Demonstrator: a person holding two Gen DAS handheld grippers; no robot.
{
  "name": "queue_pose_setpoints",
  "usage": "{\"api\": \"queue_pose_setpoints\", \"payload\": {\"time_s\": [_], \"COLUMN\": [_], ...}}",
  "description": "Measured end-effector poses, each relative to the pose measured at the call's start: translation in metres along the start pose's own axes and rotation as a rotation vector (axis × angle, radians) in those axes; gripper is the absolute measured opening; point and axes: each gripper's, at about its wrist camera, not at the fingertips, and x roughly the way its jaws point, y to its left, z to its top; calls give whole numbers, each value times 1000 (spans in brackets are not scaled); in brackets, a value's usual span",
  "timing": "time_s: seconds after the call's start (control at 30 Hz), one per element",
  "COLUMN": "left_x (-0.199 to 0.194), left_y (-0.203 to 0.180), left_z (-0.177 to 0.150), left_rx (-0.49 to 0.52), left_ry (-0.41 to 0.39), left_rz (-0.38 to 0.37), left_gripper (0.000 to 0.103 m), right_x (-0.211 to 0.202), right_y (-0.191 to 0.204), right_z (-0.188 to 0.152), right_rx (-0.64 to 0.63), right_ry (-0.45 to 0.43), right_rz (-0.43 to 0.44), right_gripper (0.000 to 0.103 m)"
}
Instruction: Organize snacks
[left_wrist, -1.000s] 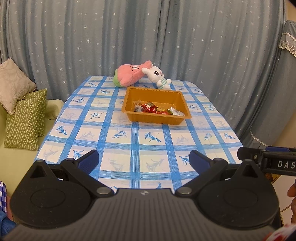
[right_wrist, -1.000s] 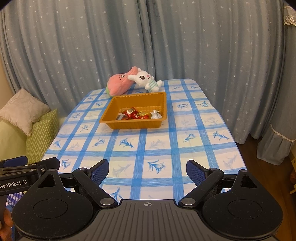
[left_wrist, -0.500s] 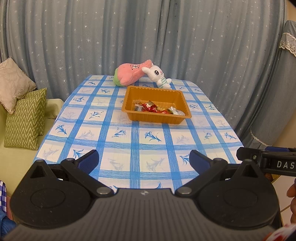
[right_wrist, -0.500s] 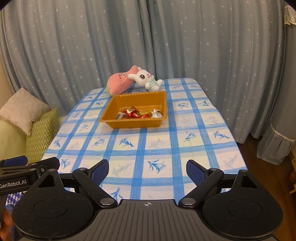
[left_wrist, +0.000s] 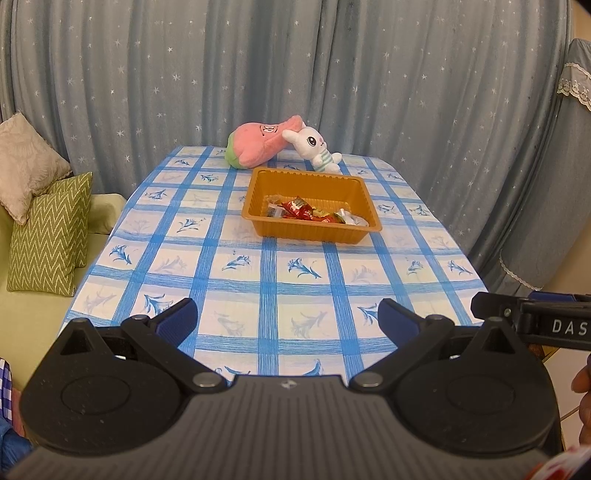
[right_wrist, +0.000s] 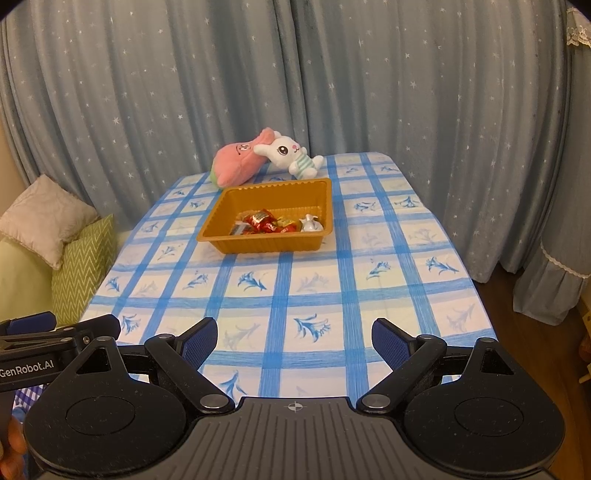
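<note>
An orange plastic tray (left_wrist: 314, 181) (right_wrist: 273, 192) sits on the far half of the table. Several wrapped snacks (left_wrist: 306, 214) (right_wrist: 269, 223) lie along its near wall, mostly red and yellow, with a silver one (right_wrist: 309, 223) at the right. My left gripper (left_wrist: 288, 319) is open and empty above the table's near edge. My right gripper (right_wrist: 293, 338) is open and empty, also at the near edge. Both are far from the tray. Each gripper shows at the side of the other's view.
The table has a blue-and-white checked cloth (left_wrist: 280, 273) (right_wrist: 295, 288). A pink plush (left_wrist: 258, 146) (right_wrist: 240, 160) and a white rabbit plush (left_wrist: 314, 147) (right_wrist: 291, 155) lie behind the tray. Cushions (left_wrist: 48, 229) sit on a sofa at left. Curtains hang behind.
</note>
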Motion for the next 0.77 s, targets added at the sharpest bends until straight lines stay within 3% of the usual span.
{"api": "queue_pose_setpoints", "payload": {"time_s": [0.77], "left_x": [4], "left_y": [3], "left_z": [-8], "left_rx": [-6], "left_ry": [4], "left_rz": [-9], "left_gripper": [103], "right_x": [0], "right_y": [-1], "right_z": [1], "right_rx": [1], "right_ry": [2], "right_rz": [1], "right_gripper": [90]}}
